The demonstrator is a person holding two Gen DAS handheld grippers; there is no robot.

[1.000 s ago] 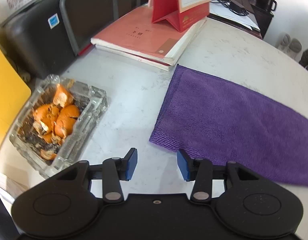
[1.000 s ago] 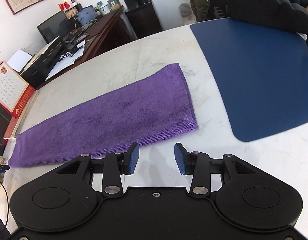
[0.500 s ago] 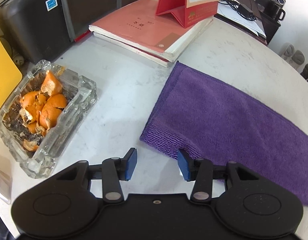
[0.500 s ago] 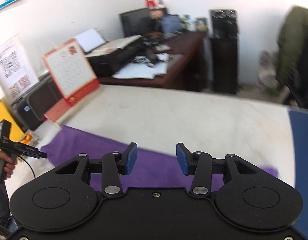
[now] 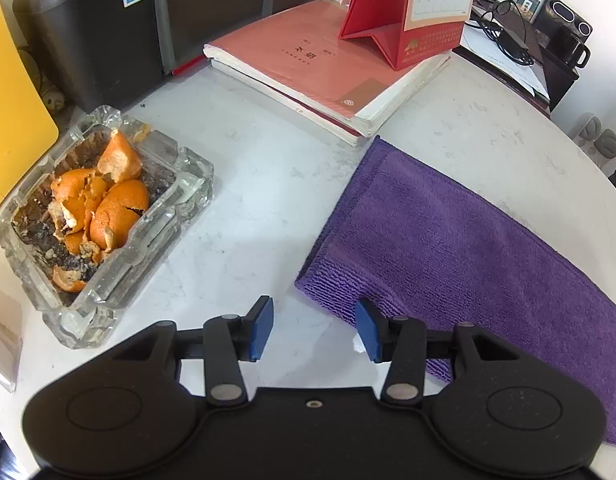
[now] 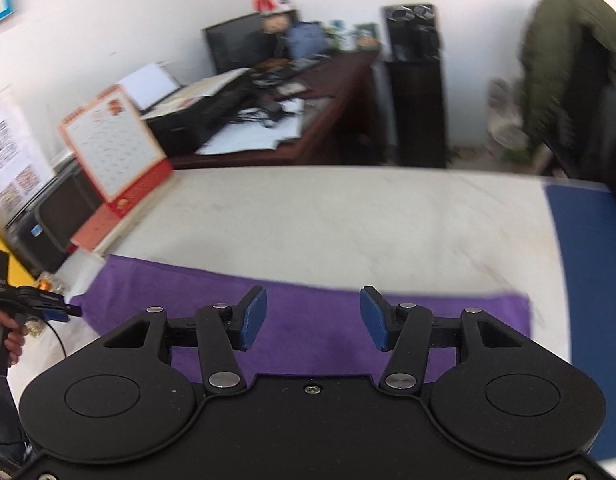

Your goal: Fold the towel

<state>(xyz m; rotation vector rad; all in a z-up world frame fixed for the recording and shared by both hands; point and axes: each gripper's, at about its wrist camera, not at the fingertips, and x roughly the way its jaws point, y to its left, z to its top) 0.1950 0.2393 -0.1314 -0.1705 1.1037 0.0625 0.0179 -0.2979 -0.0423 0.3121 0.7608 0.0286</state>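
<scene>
Purple towel flat on table, both tongs agape, apparently empty

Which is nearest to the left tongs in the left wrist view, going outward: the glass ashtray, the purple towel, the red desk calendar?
From the left tongs:
1. Purple towel, its corner just ahead, right.
2. Glass ashtray, off to the left.
3. Red desk calendar, far back on the books.

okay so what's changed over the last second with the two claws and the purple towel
The left claw crept toward the purple towel's near corner, jaws open. The right claw swung from the towel's far end to above its long edge, tilting up. Nothing was gripped; the towel stayed flat, ashtray and books unmoved.
</scene>
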